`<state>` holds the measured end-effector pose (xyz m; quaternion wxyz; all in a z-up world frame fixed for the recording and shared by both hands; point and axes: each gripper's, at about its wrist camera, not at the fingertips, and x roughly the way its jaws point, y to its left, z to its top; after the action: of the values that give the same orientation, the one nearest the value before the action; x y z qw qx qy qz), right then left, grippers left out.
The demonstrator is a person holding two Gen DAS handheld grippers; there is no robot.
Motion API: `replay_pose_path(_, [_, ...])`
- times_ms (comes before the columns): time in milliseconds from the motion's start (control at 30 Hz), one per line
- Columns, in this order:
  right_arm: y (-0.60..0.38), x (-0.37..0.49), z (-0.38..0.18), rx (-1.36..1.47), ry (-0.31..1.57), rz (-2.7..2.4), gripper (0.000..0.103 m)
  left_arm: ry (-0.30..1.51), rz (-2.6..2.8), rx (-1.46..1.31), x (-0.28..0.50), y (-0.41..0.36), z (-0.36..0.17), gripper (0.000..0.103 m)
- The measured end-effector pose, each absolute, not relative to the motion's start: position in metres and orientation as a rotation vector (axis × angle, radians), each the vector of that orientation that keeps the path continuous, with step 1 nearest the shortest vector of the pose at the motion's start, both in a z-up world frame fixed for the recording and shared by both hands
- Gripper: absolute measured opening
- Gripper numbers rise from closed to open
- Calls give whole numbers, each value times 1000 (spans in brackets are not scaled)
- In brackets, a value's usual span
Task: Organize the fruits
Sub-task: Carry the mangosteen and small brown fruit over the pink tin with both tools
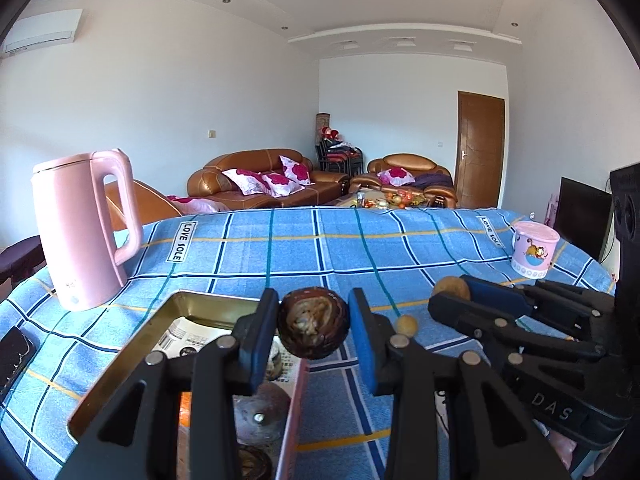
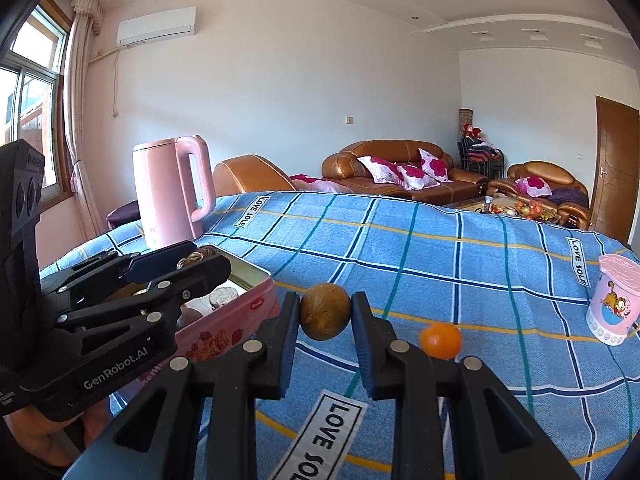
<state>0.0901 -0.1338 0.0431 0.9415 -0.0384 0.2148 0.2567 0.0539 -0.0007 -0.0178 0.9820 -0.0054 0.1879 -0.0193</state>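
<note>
My left gripper is shut on a dark brown round fruit and holds it above the near right part of a pink tin with a gold inside. More dark fruits lie in the tin. My right gripper is shut on a brown-green round fruit a little above the blue checked cloth. An orange lies on the cloth just to its right. In the right wrist view the left gripper hangs over the tin. A small tan fruit lies on the cloth between the two grippers.
A pink kettle stands at the back left of the table, behind the tin. A pink lidded cup stands at the right. A dark flat object lies at the left edge. Sofas and a door fill the room beyond.
</note>
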Motion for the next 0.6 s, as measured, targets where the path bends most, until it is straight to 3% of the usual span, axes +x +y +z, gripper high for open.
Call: replay_pose_path(600, [-64,96,54,-121,446,650,28,457,60,-6,59,52,-20,37])
